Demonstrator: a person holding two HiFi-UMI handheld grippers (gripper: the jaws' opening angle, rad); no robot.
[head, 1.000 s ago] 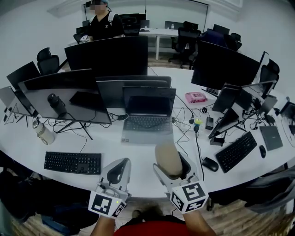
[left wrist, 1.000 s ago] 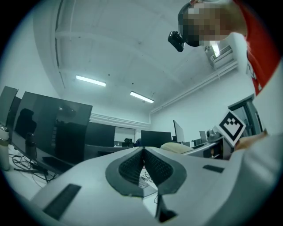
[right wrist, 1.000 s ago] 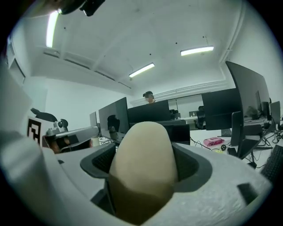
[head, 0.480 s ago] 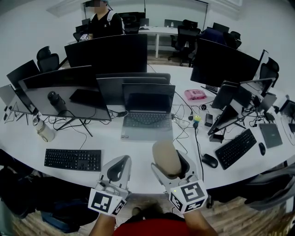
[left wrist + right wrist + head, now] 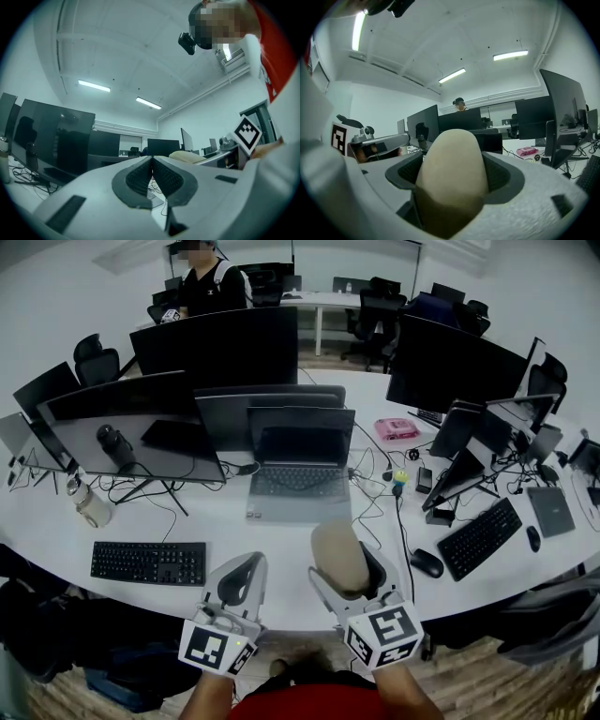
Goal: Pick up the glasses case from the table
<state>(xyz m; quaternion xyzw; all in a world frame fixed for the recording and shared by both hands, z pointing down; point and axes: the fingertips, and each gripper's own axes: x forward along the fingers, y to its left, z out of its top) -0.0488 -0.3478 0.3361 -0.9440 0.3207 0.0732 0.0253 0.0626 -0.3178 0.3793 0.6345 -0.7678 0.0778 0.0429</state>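
The right gripper's (image 5: pixel 352 585) jaws clamp the one beige case (image 5: pixel 452 164), upright and closed, its contents unseen. Just left, the left gripper's (image 5: pixel 152 176) jaws are pressed together, empty. Beyond them on the table (image 5: pixel 216 531): one laptop (image 5: pixel 300 486) and two keyboards (image 5: pixel 148 563) (image 5: pixel 480 538).

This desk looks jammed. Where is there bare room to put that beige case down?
The widest bare stretch of table lies in front of the laptop, bordered by the left keyboard and the near edge. Right of the laptop is crowded: cables, a mouse, another keyboard.
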